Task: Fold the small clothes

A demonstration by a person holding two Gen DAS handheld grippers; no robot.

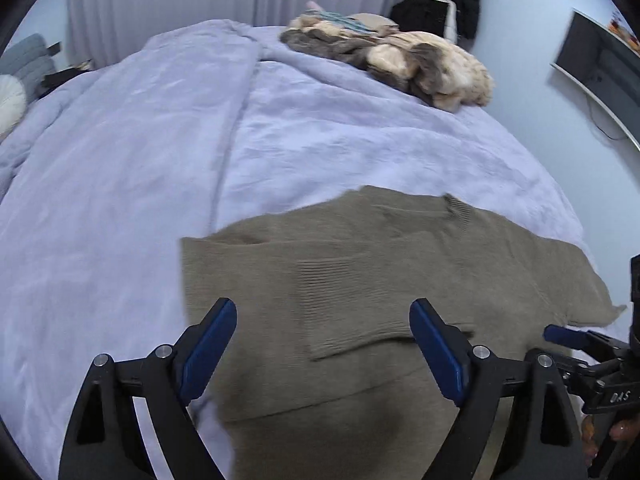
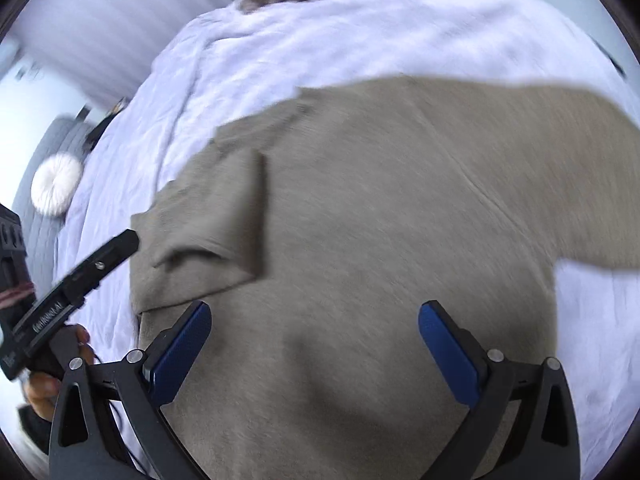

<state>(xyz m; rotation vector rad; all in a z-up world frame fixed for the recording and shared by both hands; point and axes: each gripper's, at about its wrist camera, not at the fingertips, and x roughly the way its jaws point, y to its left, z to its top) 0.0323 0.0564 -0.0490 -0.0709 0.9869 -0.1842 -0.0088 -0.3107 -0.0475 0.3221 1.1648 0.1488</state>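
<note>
An olive-brown knit sweater [image 1: 360, 248] lies spread on the lavender bed cover [image 1: 120, 160]. One sleeve is folded inward over the body, its ribbed cuff [image 1: 352, 336] lying between my left fingers. My left gripper [image 1: 323, 308] hovers above the sweater's near part, open, with nothing pinched. In the right wrist view the sweater [image 2: 380, 200] fills the middle, the folded sleeve [image 2: 208, 240] at the left and the other sleeve stretching right. My right gripper [image 2: 316, 310] is open over the body, holding nothing. The right gripper's finger [image 1: 568, 336] shows at the left wrist view's right edge.
A heap of beige and grey fluffy fabric [image 1: 400, 56] lies at the bed's far side. Dark clothes [image 1: 440, 0] hang by the wall, and a flat screen [image 1: 600, 68] is mounted at the right. A grey chair with a round white cushion [image 2: 56, 190] stands left of the bed.
</note>
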